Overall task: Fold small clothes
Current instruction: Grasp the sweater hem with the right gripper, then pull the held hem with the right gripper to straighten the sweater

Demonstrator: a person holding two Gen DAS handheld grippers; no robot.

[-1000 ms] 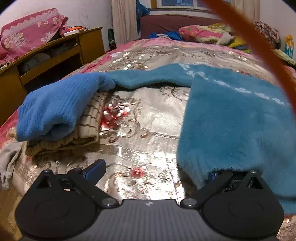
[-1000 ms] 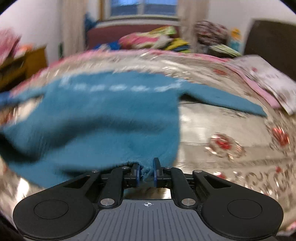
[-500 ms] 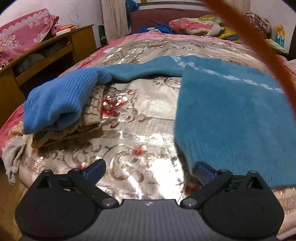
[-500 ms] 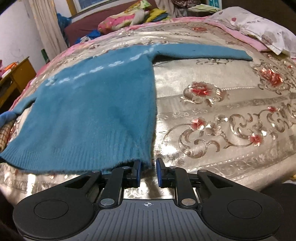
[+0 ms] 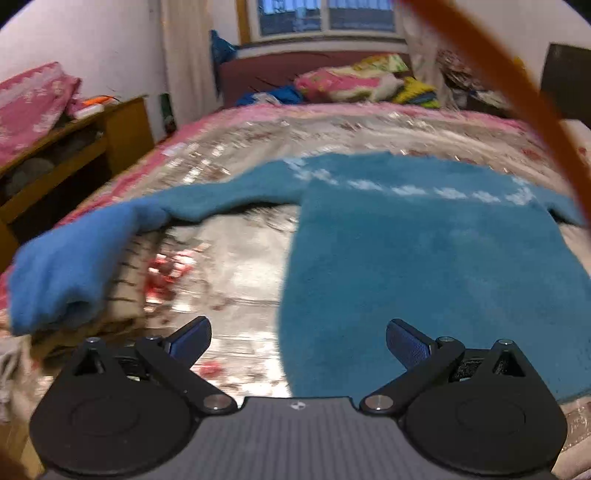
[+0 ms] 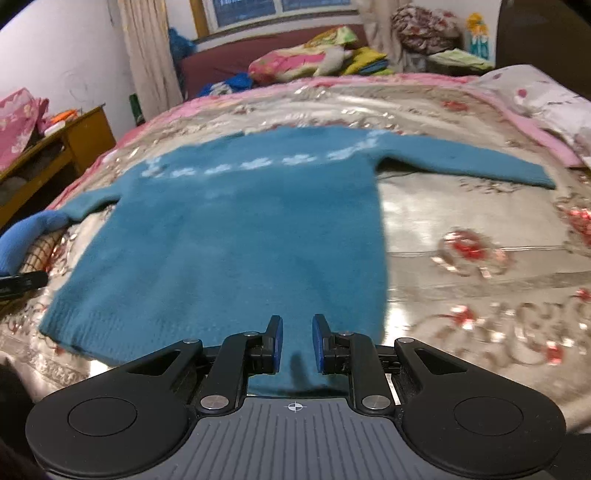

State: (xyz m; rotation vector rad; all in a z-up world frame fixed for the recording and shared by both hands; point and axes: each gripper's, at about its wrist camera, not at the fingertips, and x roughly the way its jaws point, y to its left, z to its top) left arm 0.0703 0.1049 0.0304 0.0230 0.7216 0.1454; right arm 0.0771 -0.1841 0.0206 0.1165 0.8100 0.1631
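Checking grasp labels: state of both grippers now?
Left gripper: open, empty.
Right gripper: open, jaws just parted, over the sweater hem, holding nothing.

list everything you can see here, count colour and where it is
sweater: 1, teal with a pale motif band, spread flat on the bed, sleeves out
bedspread: 1, silver with red flowers, pink edge, under the sweater
folded clothes: 1 pile, blue on beige checked, left bed edge
bedding heap: 1, pink, yellow, green, far end
wooden shelf: 1, brown, left wall
window: 1, far wall
left tongs: wide open, empty
right tongs: narrow gap, just been opening, above the hem, gripping nothing
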